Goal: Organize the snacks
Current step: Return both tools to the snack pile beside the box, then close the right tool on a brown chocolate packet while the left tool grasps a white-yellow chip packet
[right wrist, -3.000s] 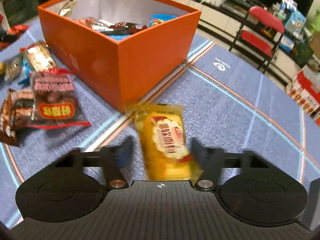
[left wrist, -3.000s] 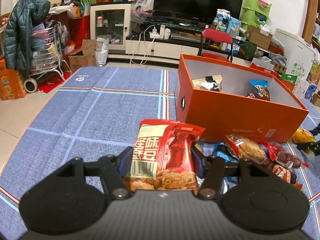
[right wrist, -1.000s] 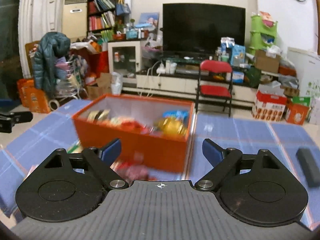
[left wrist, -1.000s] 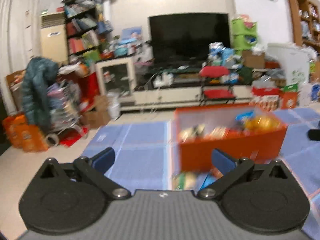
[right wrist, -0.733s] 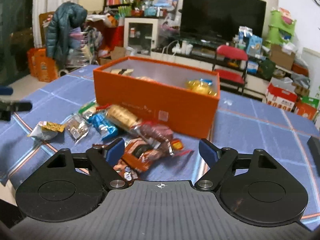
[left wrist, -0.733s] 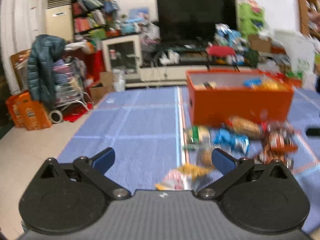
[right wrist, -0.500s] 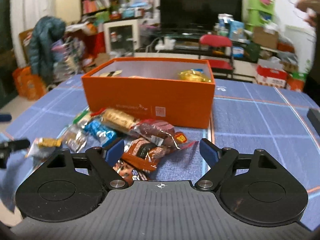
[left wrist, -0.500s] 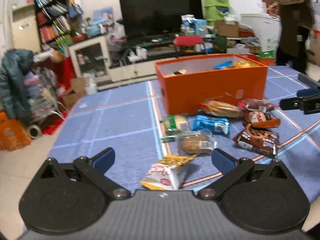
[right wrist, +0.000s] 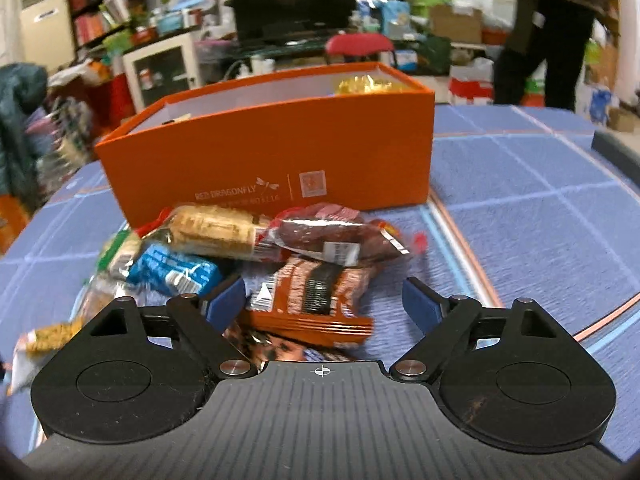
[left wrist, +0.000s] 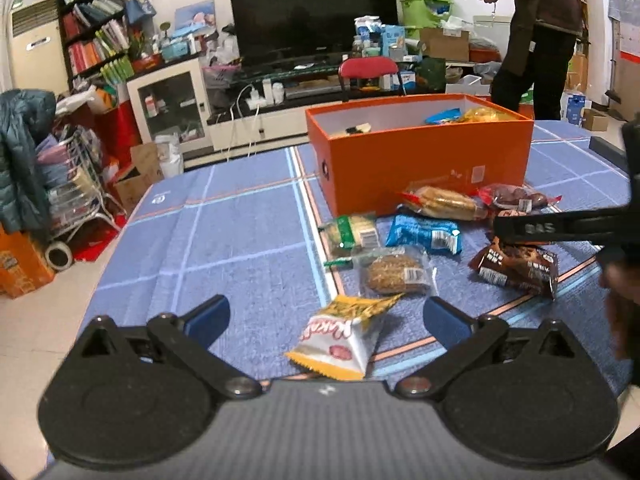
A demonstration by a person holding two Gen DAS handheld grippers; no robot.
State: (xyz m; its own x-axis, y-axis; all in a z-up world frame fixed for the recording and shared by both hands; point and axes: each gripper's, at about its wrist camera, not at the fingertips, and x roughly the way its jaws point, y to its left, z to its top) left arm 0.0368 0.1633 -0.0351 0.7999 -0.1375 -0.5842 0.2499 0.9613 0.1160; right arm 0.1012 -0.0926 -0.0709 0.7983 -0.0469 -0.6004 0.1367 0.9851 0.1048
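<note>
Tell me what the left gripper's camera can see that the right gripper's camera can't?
Only the left wrist view shows the whole white and yellow packet lying between the open left gripper, and the right gripper's arm reaching in from the side. Only the right wrist view shows the open right gripper over the orange-brown packet, and the writing on the box. Both show the orange box with snacks inside, the blue packet, the blue tablecloth and the television.
</note>
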